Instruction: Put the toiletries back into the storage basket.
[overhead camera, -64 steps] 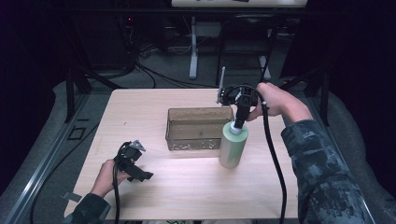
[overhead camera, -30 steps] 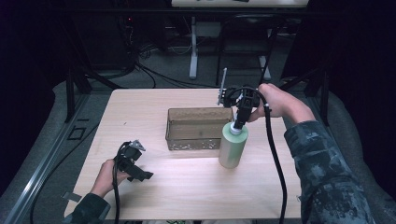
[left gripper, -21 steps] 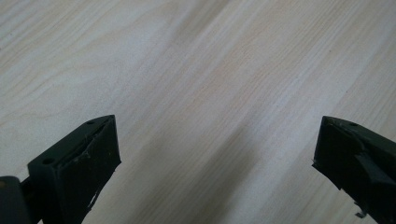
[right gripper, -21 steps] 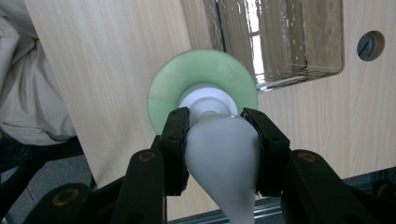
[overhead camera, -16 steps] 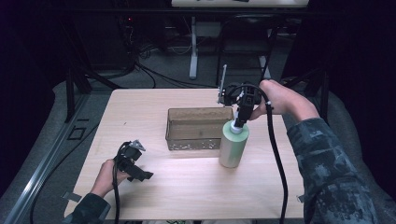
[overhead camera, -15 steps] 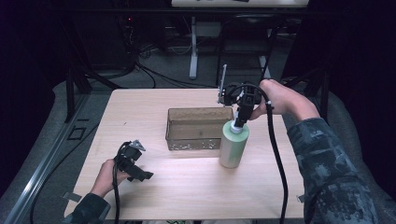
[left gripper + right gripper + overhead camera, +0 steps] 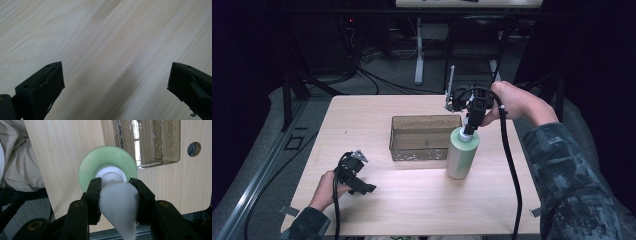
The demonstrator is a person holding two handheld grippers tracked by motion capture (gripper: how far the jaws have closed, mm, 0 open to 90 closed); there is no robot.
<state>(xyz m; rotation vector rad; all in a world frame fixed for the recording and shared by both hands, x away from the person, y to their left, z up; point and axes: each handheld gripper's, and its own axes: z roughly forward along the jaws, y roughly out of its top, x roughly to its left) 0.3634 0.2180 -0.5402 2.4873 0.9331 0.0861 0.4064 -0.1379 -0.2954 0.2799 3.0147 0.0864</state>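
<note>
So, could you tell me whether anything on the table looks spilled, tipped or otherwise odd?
Nothing stands out. The green bottle stands upright beside the clear bin, with the right gripper clamped on its white pump top. The left gripper hangs open over bare table. No spills.

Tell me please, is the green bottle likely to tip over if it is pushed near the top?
Probably yes: the green bottle is tall and narrow, standing upright on the table. The right gripper is shut on its white pump head, a smooth rounded part that may slip. It looks like plastic, so hardly fragile.
</note>
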